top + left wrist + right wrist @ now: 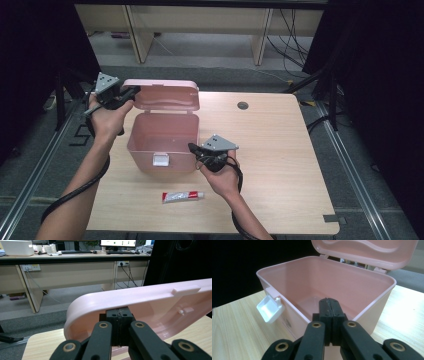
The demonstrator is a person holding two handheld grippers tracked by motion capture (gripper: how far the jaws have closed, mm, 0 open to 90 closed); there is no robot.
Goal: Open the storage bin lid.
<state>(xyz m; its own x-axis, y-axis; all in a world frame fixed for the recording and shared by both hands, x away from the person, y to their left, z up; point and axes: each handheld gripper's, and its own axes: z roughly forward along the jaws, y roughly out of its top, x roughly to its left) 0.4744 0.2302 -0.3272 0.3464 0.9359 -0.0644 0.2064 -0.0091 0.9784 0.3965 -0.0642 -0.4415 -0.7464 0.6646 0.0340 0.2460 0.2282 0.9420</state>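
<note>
I have the pale pink plastic storage box [162, 145] standing near the middle of the light wooden table [280, 165], its hinged pink lid [162, 95] swung up and back so the cavity is open to the front. From what I can see in the right gripper view the box is empty inside.

My left gripper [131, 93] is up at the left end of the lid. Its black jaws are pressed together with nothing between them, and in the left gripper view their closed tips [119, 315] sit right against the rounded rim of the lid [140, 302]; I judge they are propping it open rather than pinching it, since the rim runs across in front of the tips and not between them. That placement makes sense to me: the lid leans back only a little and would likely drop forward if left alone.

My right gripper [192, 148] waits at the right front corner of the box, jaws likewise shut on nothing. In the right gripper view the tips [330, 305] point over the near wall into the hollow, with the white plastic latch [270, 308] hanging off the front wall to their left.

The small red and white tube [183, 196] lies flat on the table in front of the box, well apart from both pairs of jaws and nearer my right hand [224, 180]. I take it as the thing to go into the box, so the right jaws would have to open and come back and down to it.
</note>
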